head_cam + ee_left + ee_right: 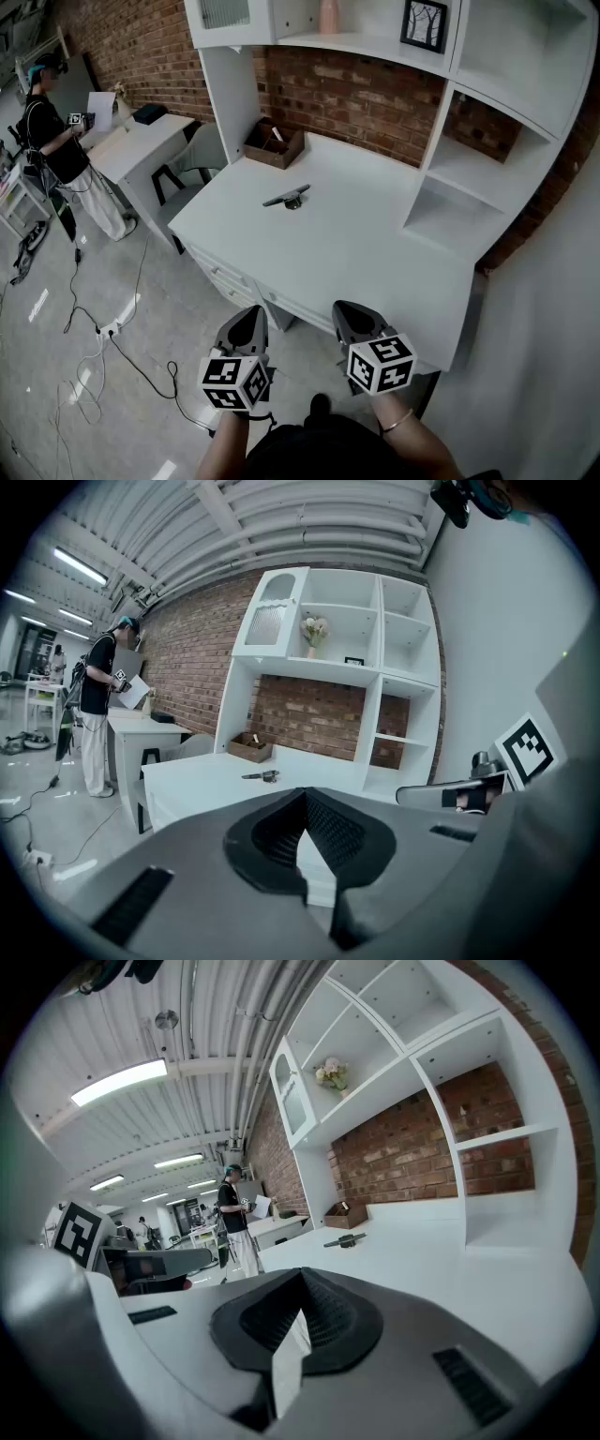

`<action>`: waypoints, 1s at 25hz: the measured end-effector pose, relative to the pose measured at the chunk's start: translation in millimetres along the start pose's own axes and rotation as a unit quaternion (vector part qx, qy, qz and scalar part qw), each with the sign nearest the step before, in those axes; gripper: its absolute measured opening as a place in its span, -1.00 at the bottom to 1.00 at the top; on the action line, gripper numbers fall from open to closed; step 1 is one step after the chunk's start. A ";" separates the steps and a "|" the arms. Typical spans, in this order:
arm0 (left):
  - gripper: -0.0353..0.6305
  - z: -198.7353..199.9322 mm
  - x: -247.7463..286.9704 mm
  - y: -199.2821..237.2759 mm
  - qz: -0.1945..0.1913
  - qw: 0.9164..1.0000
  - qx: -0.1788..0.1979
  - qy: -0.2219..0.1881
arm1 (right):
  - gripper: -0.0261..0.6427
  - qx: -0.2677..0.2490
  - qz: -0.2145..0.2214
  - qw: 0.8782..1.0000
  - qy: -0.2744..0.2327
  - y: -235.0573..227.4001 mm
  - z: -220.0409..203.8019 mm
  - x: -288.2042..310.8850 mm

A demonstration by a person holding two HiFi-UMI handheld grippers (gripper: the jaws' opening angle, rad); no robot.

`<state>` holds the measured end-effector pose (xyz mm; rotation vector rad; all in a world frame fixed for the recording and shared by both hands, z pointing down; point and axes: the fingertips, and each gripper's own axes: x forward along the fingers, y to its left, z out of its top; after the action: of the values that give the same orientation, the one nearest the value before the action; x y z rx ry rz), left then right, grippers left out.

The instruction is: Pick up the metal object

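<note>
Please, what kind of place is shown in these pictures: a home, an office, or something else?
Probably a workshop or lab hall with a mock study corner: a white desk with shelves stands against a brick wall, loose cables lie on the bare floor, and a person stands at another desk.
</note>
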<state>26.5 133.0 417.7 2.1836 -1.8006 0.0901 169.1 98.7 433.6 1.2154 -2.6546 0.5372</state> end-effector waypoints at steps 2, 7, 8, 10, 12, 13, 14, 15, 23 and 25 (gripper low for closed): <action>-0.87 1.0 2.5 0.5 0.003 1.000 0.000 -0.001 | -0.91 0.003 0.002 1.000 0.000 -3.1 0.2 1.2; -0.87 1.5 6.2 -3.1 0.012 1.000 -0.001 -0.001 | -0.91 0.018 0.016 1.000 0.002 -10.5 -1.6 -1.3; -0.87 3.1 6.4 -2.9 0.014 1.000 0.001 -0.002 | -0.91 0.022 0.023 0.999 0.000 -10.3 -0.6 -0.5; -0.87 7.9 7.0 -1.6 0.018 1.000 0.007 -0.005 | -0.91 0.033 0.036 0.999 -0.008 -9.3 3.7 3.3; -0.87 11.5 8.1 -0.9 0.023 1.000 0.012 -0.006 | -0.91 0.060 0.049 0.997 -0.018 -10.7 8.6 8.2; -0.87 12.4 8.1 -0.6 0.025 1.000 0.013 -0.006 | -0.91 0.082 0.056 0.995 -0.023 -11.9 10.6 10.6; -0.87 12.9 8.0 0.1 0.028 0.999 0.015 -0.005 | -0.91 0.105 0.063 0.992 -0.030 -13.3 12.6 12.8; -0.87 13.7 8.1 1.1 0.031 0.999 0.016 -0.004 | -0.91 0.125 0.068 0.989 -0.037 -15.2 14.5 15.1; -0.87 24.9 22.7 12.2 0.037 0.999 0.020 -0.006 | -0.90 0.184 0.078 0.979 -0.049 -29.8 24.8 40.5; -0.87 26.0 30.7 15.8 0.034 0.999 0.021 -0.006 | -0.86 0.194 0.076 0.977 -0.049 -33.2 27.2 50.0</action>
<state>13.8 94.2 403.5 2.1560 -1.8950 0.1306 161.4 33.3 432.0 1.1571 -2.8292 1.0903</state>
